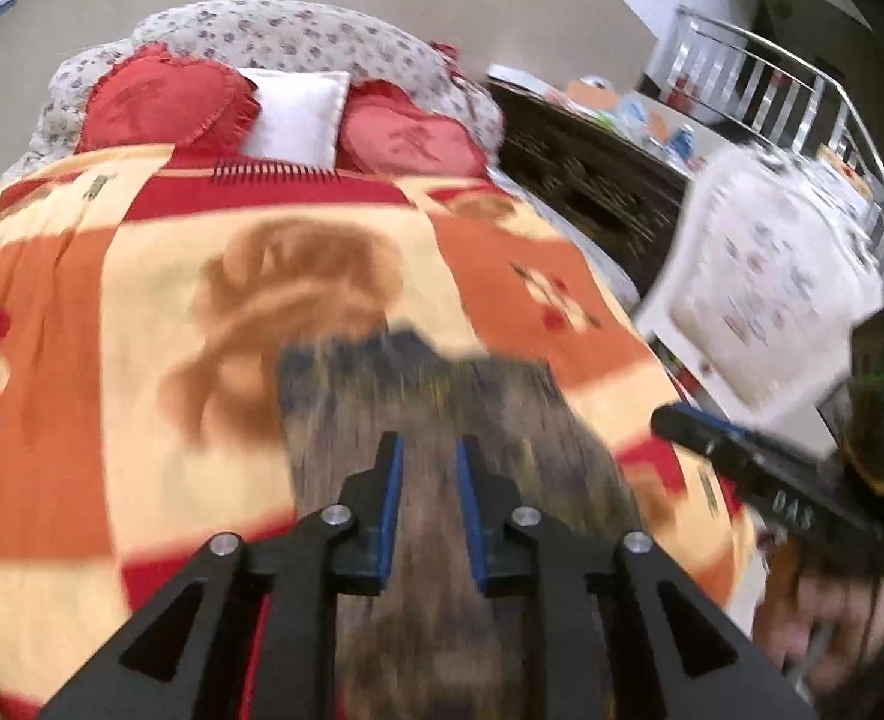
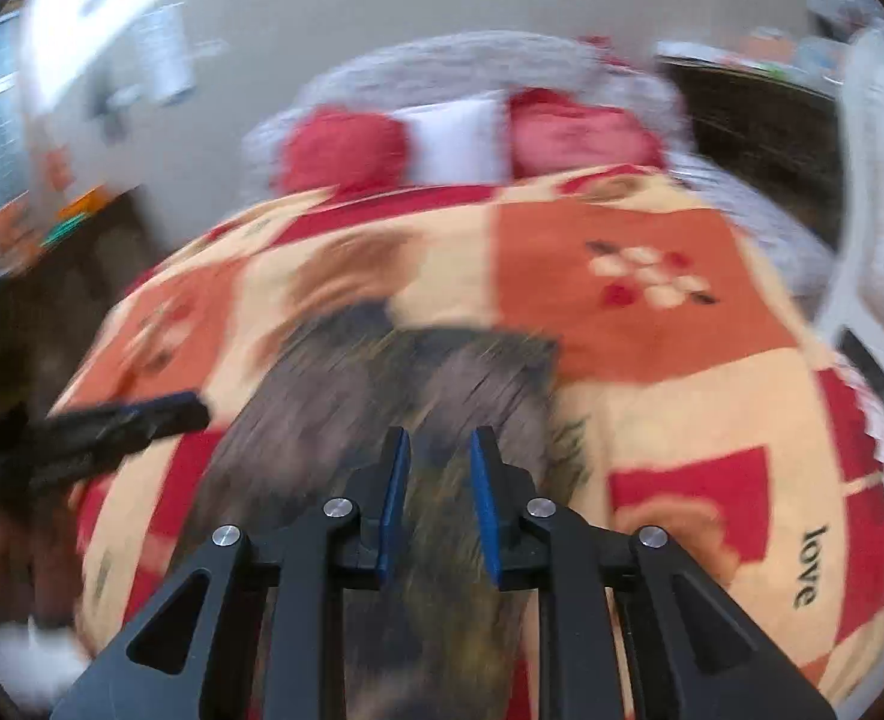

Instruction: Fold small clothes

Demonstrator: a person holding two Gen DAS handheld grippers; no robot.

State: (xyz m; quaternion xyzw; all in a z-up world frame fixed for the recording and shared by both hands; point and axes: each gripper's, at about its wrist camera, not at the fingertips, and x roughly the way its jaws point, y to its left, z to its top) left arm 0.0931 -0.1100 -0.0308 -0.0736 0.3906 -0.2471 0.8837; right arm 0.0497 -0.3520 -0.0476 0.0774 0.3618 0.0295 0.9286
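A dark brown-grey small garment (image 1: 435, 450) lies on the orange, cream and red blanket (image 1: 141, 312) of a bed; both views are motion-blurred. My left gripper (image 1: 429, 450) hovers over the garment's near part, jaws a little apart with nothing between the blue pads. The right gripper (image 1: 700, 426) shows at the right edge of the left wrist view, over the blanket. In the right wrist view my right gripper (image 2: 440, 444) is over the same garment (image 2: 381, 396), jaws apart and empty, and the left gripper (image 2: 159, 411) shows at the left.
Two red heart cushions (image 1: 165, 102) and a white pillow (image 1: 297, 114) lie at the bed head against a floral headboard. A dark wooden cabinet (image 1: 592, 192) and a white chair (image 1: 766, 282) with a metal rail behind stand to the right of the bed.
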